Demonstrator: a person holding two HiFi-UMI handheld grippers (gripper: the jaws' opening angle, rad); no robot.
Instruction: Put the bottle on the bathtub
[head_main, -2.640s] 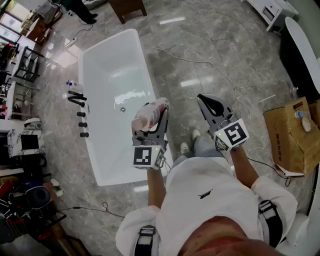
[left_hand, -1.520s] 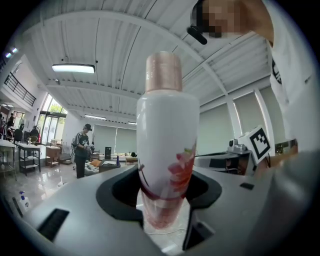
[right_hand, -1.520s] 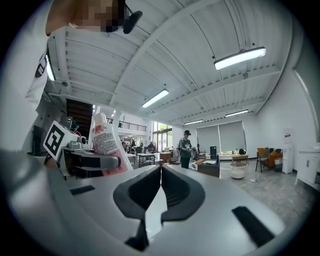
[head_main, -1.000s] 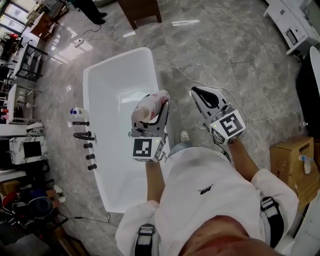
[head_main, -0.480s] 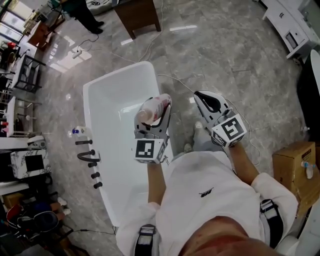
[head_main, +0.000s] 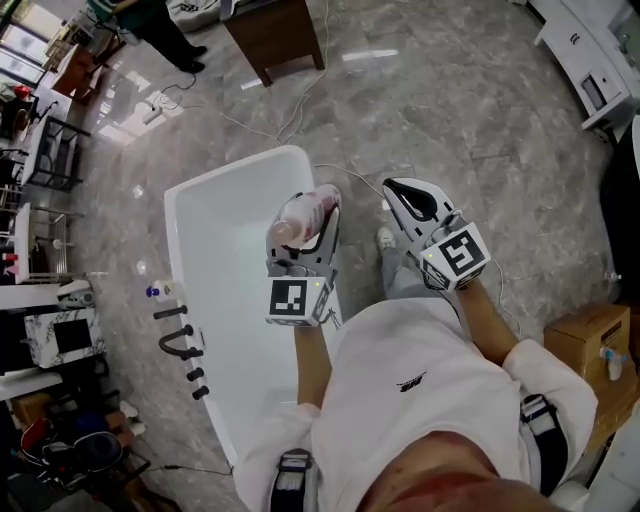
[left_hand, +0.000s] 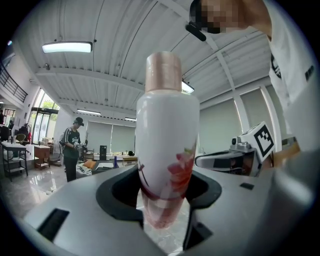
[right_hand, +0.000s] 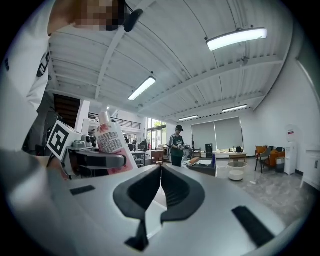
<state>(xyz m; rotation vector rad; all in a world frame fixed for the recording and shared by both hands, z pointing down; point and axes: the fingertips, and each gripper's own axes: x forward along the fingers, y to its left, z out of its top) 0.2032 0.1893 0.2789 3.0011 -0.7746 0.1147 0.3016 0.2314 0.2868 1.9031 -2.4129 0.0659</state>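
A white bottle (head_main: 300, 217) with a pink flower print and a pinkish cap stands upright in my left gripper (head_main: 300, 238), which is shut on its lower body. In the left gripper view the bottle (left_hand: 166, 150) fills the middle, between the jaws. It hangs over the right rim of the white bathtub (head_main: 215, 225), which lies on the floor below. My right gripper (head_main: 412, 200) is held up beside it, jaws closed together with nothing in them. In the right gripper view the bottle (right_hand: 111, 142) shows at left.
Black tap fittings (head_main: 178, 343) and a small blue-capped bottle (head_main: 152, 292) stand along the tub's left side. Cables (head_main: 290, 105) run over the marble floor. A brown cabinet (head_main: 272, 30) stands beyond the tub, a cardboard box (head_main: 588, 345) at right. A person (left_hand: 73, 147) stands in the distance.
The tub has slid down and left in the head view as the person moved along it. Both grippers keep their pose, with the bottle still held by the left one.
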